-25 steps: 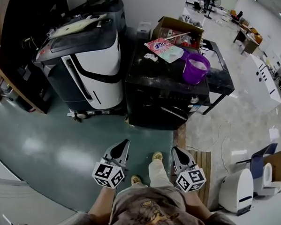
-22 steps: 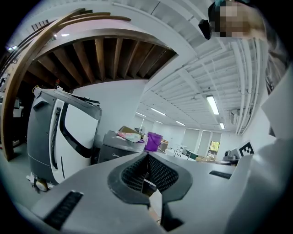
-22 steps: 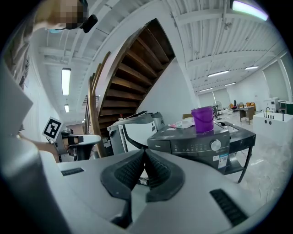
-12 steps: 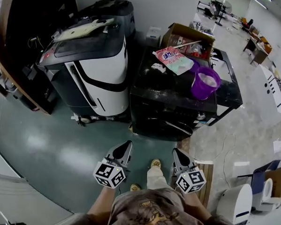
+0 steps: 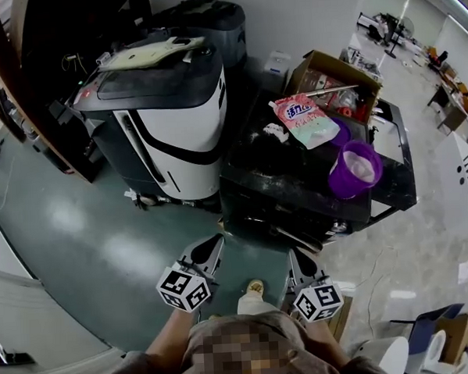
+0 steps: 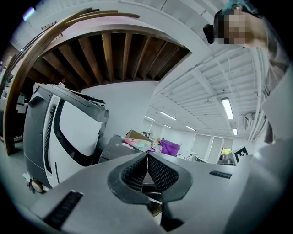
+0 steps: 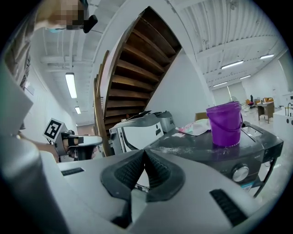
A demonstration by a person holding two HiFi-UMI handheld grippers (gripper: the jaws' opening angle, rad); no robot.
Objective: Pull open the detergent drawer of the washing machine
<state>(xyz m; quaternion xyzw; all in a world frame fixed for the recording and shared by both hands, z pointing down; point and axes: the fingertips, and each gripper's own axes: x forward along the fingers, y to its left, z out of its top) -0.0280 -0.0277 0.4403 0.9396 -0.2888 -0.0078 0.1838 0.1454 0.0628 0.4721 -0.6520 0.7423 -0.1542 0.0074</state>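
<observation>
While both pairs of jaws stood pressed together on nothing, the left gripper (image 5: 210, 246) (image 6: 147, 157) and right gripper (image 5: 298, 259) (image 7: 144, 153) sat low in the head view, side by side with one shoe (image 5: 255, 286) between them. They pointed up the frame toward the washing machine (image 5: 297, 191), which lay just above them and clear of both tips. The right gripper was the nearer to its front. That gripper's own view showed the machine at right (image 7: 215, 153), with a round silver knob (image 7: 240, 172) on its dark front panel. Which part of that panel was the detergent drawer could not be made out. A glossy purple bucket (image 5: 355, 168) (image 7: 224, 123) stood upright on the machine's flat black top, beside a pink and white pouch (image 5: 305, 117) and smears of white powder (image 5: 274, 133). An open cardboard box (image 5: 330, 74) sat behind them toward the upper right. At the machine's left stood a tall rounded appliance (image 5: 172, 123) in smooth white and black plastic, close alongside. Dark wooden stairs (image 5: 1, 77) (image 7: 132, 59) curved through the upper left corner. Shiny green floor (image 5: 88, 237) filled the lower left, giving way to pale glossy flooring at right.
</observation>
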